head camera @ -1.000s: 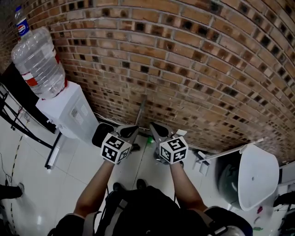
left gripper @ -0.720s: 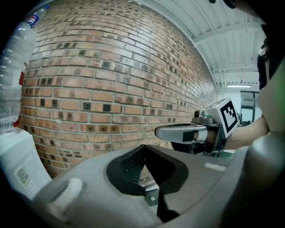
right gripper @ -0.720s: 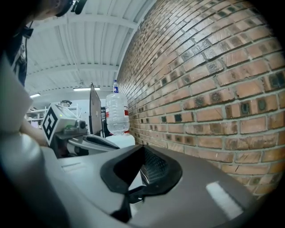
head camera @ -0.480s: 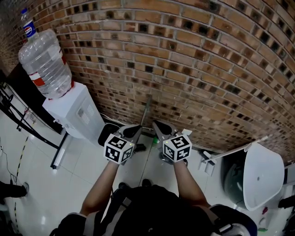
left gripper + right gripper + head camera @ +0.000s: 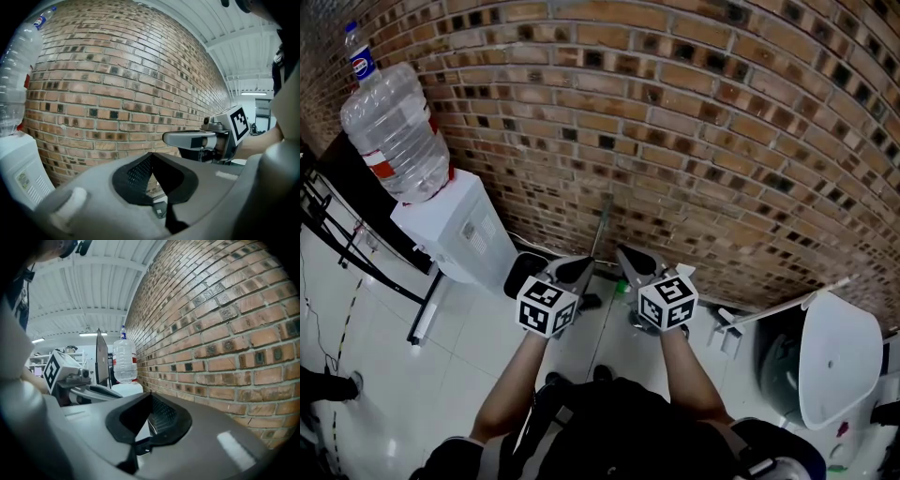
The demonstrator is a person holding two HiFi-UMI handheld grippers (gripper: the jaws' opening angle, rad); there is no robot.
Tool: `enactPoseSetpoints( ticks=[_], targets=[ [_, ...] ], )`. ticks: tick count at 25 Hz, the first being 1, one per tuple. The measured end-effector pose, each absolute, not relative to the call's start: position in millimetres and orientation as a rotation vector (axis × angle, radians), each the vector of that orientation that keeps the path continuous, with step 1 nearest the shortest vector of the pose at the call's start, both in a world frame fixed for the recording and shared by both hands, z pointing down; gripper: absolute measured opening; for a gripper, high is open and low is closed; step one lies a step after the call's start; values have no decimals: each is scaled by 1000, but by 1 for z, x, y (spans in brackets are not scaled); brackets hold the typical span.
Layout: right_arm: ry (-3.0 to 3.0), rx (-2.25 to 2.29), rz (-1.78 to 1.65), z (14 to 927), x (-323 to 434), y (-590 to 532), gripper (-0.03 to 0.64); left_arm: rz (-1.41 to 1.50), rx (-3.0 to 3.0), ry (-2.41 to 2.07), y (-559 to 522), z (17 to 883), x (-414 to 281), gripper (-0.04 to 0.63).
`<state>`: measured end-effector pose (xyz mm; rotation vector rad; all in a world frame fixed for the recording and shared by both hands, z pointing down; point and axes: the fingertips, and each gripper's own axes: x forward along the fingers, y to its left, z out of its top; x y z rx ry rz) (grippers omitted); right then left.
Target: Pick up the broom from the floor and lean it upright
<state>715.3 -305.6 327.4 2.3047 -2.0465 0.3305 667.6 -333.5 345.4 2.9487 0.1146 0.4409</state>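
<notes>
The broom's thin grey handle (image 5: 601, 228) stands upright against the brick wall (image 5: 694, 141). Its lower end is hidden behind my grippers. My left gripper (image 5: 584, 266) is just left of the handle and clear of it. Its jaws are shut with nothing between them, as the left gripper view shows (image 5: 151, 154). My right gripper (image 5: 624, 254) is just right of the handle, also shut and empty (image 5: 150, 395). Each gripper appears in the other's view, the right one (image 5: 187, 139) and the left one (image 5: 89, 391). Both point at the wall.
A white water dispenser (image 5: 455, 234) with a big clear bottle (image 5: 394, 131) stands at the left against the wall. A black frame (image 5: 347, 234) is further left. A white lidded bin (image 5: 830, 361) and a white rod (image 5: 778, 307) stand at the right. The floor is white tile (image 5: 422, 375).
Both grippers stay shut on either side of the upright handle. Only the head view has shifted a little; the broom has not moved.
</notes>
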Motion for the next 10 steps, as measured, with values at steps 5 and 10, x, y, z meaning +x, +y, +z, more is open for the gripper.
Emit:
enactPoseSetpoints(
  ticks=[5,10],
  targets=[
    [-2031,2318,339,327,720,-302,6,434,2948,113,-331,344,671,2],
    [-2021,2316,333,325,722,-303,5,431,2946,112,-332,342,674,1]
  ],
)
